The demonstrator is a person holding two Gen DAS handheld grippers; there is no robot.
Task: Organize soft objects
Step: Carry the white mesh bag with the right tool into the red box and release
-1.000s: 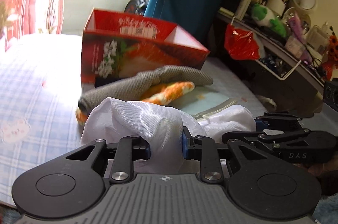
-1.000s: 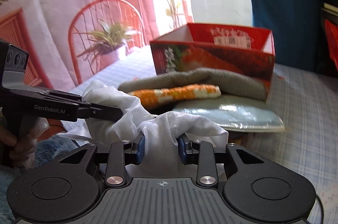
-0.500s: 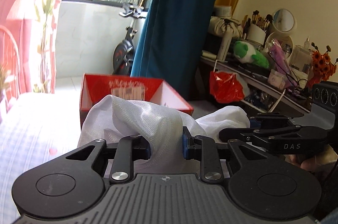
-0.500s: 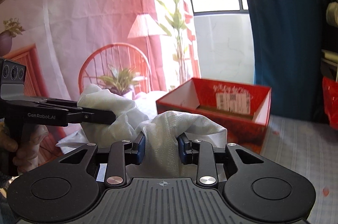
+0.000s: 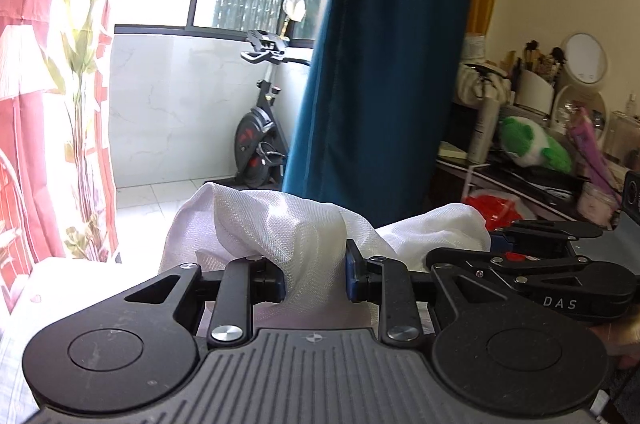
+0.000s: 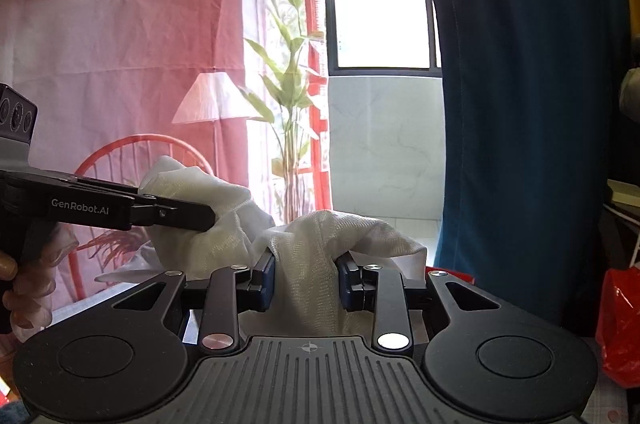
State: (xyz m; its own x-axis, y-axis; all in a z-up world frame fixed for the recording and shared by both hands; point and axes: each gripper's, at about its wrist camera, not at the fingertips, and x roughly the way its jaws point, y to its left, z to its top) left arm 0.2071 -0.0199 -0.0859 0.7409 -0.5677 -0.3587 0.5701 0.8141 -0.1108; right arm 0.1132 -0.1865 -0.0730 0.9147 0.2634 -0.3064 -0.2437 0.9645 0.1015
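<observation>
A white mesh cloth (image 5: 288, 224) is held up in the air between both grippers. My left gripper (image 5: 315, 276) is shut on one bunched part of it, blue pads pressing the fabric. The right gripper (image 5: 496, 244) shows at the right of the left wrist view, clamped on the cloth's other end. In the right wrist view my right gripper (image 6: 306, 278) is shut on the white mesh cloth (image 6: 320, 240), and the left gripper (image 6: 208, 216) comes in from the left, gripping the far fold. Only a red box corner (image 6: 448, 274) shows behind the cloth.
A teal curtain (image 5: 384, 64) hangs ahead, with an exercise bike (image 5: 260, 144) by the window. A cluttered shelf (image 5: 540, 152) with a green plush, brushes and mirror stands at the right. A red plastic bag (image 6: 618, 324) hangs low right. A pink printed backdrop (image 6: 120, 44) fills the left.
Both grippers have risen with the cloth and tilted up. The red box, the grey and orange soft items and the bed have dropped out of view below.
</observation>
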